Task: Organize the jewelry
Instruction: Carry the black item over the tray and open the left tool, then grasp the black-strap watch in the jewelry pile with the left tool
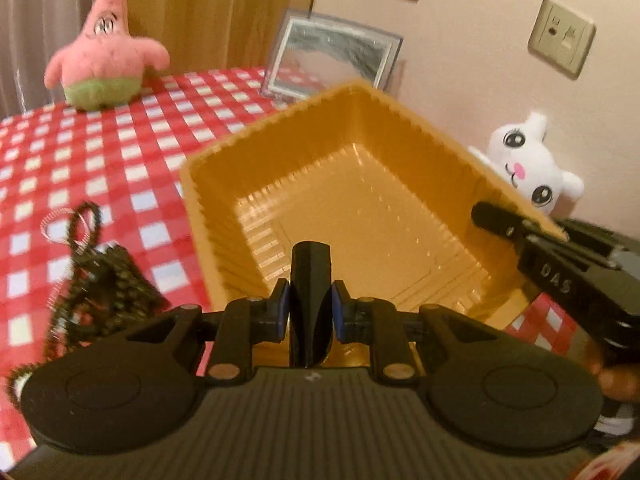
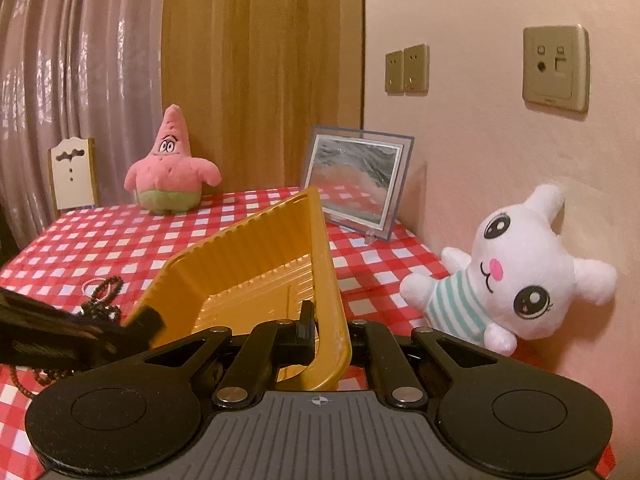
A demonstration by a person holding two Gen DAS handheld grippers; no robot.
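An empty gold plastic tray [image 1: 224,168] sits tilted on the red-checked cloth. My right gripper [image 2: 320,322] is shut on the tray's near rim [image 2: 324,264], and its fingers [image 1: 496,218] show at the tray's right edge in the left wrist view. My left gripper [image 1: 310,310] is shut on a black jewelry piece [image 1: 310,264], held edge-on between the blue pads over the tray's near side. In the right wrist view, the left gripper [image 2: 132,330] reaches in at the tray's left corner. A pile of dark bead necklaces [image 1: 108,280] [image 2: 100,300] with a thin silver ring [image 1: 60,224] lies left of the tray.
A pink star plush [image 2: 172,164] stands at the back left, and a framed picture [image 2: 356,184] leans at the back. A white plush [image 2: 516,268] rests against the wall on the right. A small toy chair [image 2: 74,176] is beyond the table's far left edge.
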